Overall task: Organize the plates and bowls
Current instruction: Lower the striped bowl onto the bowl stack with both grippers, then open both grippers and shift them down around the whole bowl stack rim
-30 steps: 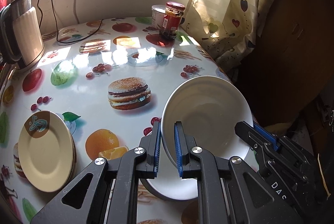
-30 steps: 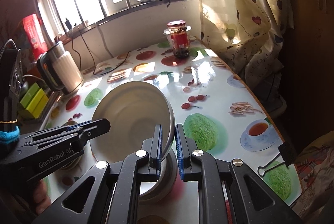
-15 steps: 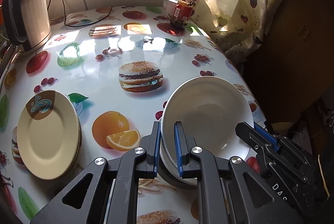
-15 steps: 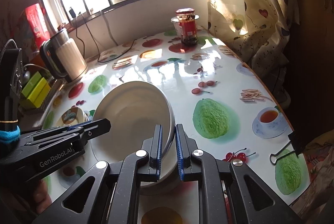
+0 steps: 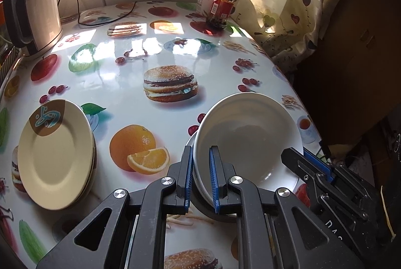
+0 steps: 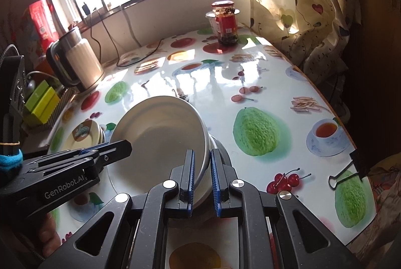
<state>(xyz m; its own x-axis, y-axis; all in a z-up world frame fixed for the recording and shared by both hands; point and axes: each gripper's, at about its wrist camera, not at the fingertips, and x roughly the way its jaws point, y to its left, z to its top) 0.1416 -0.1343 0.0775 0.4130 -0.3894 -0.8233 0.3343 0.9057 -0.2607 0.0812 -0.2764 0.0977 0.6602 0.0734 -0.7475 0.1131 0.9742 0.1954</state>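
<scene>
A white bowl (image 5: 246,133) is held just above the table, nested over at least one more white bowl whose rim shows below it. My left gripper (image 5: 201,178) is shut on the bowl's left rim. My right gripper (image 6: 202,181) is shut on its right rim; the bowl also shows in the right wrist view (image 6: 160,136). The right gripper appears at the lower right of the left wrist view (image 5: 315,168). A stack of cream plates (image 5: 55,153) with a brown and blue mark lies on the table's left side, also seen in the right wrist view (image 6: 81,136).
A table with a fruit and burger print (image 5: 155,61) holds an electric kettle (image 5: 35,18) at the back left, with a red-lidded jar (image 5: 221,7) and a white cup (image 5: 204,1) at the back. A curtain (image 5: 288,6) hangs by the right edge. A binder clip (image 6: 351,171) sits at the near right edge.
Both grippers have carried the white bowl toward me and a little lower; the table now sits further out in both views. The plate stack has not moved.
</scene>
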